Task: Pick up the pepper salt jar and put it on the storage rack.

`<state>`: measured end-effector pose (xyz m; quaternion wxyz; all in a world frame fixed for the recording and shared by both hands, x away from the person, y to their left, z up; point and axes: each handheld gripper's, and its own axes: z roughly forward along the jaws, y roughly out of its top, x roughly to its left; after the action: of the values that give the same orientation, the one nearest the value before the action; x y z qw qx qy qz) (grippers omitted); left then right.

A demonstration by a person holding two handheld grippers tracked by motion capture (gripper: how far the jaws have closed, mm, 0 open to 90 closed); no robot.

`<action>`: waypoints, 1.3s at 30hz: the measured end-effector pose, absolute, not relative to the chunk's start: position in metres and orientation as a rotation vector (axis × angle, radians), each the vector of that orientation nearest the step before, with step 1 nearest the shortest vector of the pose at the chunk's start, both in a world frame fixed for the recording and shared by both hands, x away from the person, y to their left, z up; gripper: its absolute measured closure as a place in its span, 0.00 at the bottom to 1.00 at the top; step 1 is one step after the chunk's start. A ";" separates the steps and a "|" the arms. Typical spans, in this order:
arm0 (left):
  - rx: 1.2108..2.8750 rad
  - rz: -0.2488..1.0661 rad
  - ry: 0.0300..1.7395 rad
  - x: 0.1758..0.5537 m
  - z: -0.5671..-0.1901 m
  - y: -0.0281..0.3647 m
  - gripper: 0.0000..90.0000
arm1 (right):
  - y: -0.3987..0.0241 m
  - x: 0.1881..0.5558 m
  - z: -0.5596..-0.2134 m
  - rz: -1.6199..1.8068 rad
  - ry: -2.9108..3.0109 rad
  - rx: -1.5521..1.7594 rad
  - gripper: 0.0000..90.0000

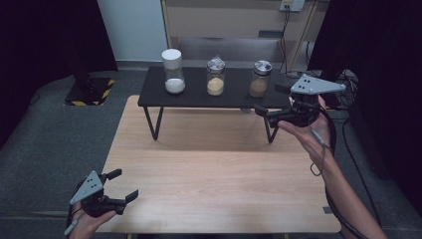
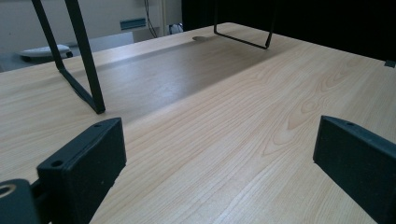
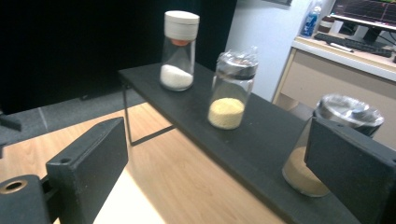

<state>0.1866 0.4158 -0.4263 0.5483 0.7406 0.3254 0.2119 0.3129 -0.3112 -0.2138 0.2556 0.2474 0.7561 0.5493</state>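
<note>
Beside the brown-powder jar (image 1: 261, 78), right gripper (image 1: 271, 99) fingers spread, not touching

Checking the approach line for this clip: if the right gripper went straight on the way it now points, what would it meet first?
Probably the black shelf: the right gripper, jaws open, points across its top. The jar of brown powder stands by one jaw, the jar of yellow grains farther along. Depth is hard to judge.
</note>
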 end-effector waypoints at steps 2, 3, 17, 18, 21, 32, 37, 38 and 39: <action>1.753 0.503 0.771 0.186 -0.426 0.416 0.01 | -0.313 0.308 -0.218 1.503 2.054 0.666 0.07; 1.753 0.502 0.772 0.187 -0.426 0.416 0.01 | -0.314 0.305 -0.219 1.504 2.053 0.663 0.07; 1.748 0.514 0.781 0.186 -0.426 0.414 0.01 | -0.328 0.275 -0.244 1.530 2.090 0.639 0.07; 1.752 0.514 0.780 0.186 -0.425 0.414 0.01 | -0.328 0.272 -0.246 1.529 2.088 0.637 0.07; 1.753 0.511 0.780 0.187 -0.426 0.414 0.01 | -0.330 0.263 -0.254 1.529 2.087 0.634 0.07; 1.753 0.506 0.774 0.187 -0.427 0.415 0.01 | -0.335 0.235 -0.281 1.529 2.070 0.641 0.07; 1.757 0.508 0.772 0.186 -0.426 0.415 0.01 | -0.339 0.228 -0.291 1.534 2.069 0.661 0.07; 1.757 0.509 0.771 0.186 -0.426 0.415 0.01 | -0.341 0.227 -0.293 1.538 2.067 0.668 0.07; 1.756 0.510 0.772 0.186 -0.426 0.415 0.01 | -0.342 0.225 -0.295 1.539 2.066 0.674 0.07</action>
<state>0.1862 0.4150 -0.4261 0.5467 0.7409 0.3256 0.2150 0.2250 -0.3419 -0.2948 0.2373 0.2458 0.7536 0.5615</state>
